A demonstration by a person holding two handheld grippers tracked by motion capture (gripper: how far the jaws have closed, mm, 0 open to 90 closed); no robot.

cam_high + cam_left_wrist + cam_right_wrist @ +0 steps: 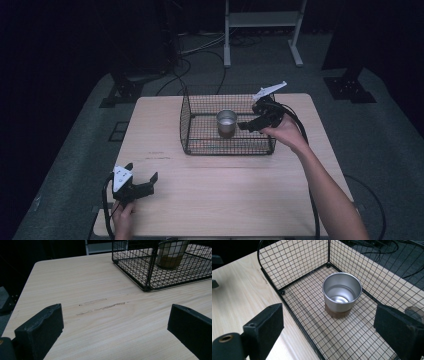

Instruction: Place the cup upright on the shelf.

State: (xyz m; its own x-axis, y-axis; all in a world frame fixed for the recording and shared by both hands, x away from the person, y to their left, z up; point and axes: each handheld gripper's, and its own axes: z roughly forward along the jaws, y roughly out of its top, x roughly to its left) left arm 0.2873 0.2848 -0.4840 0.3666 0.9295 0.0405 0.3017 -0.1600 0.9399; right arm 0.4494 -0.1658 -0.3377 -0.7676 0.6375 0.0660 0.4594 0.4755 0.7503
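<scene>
Brushed metal catches the light: a small round cup [342, 292], smooth-walled and open at the top, stands upright on a brownish base inside a black wire basket [192, 127]. The basket is a fine square mesh with a curved rim at its left end, and the cup, empty as far as I can see, sits near its middle. The right gripper [252, 125] hangs over the basket's right end, just beside the cup, its blocky black jaws spread wide with nothing between them. The left gripper [142, 182] is held low over the near left corner of the table [225, 190], well apart from the basket, jaws likewise wide and empty. The tabletop is pale wood grain with a short scuffed streak [102, 306] ahead of the left jaws. Beyond it lies grey carpet, dark curtains, loose cables [200, 55] and a white metal stand [262, 30].
</scene>
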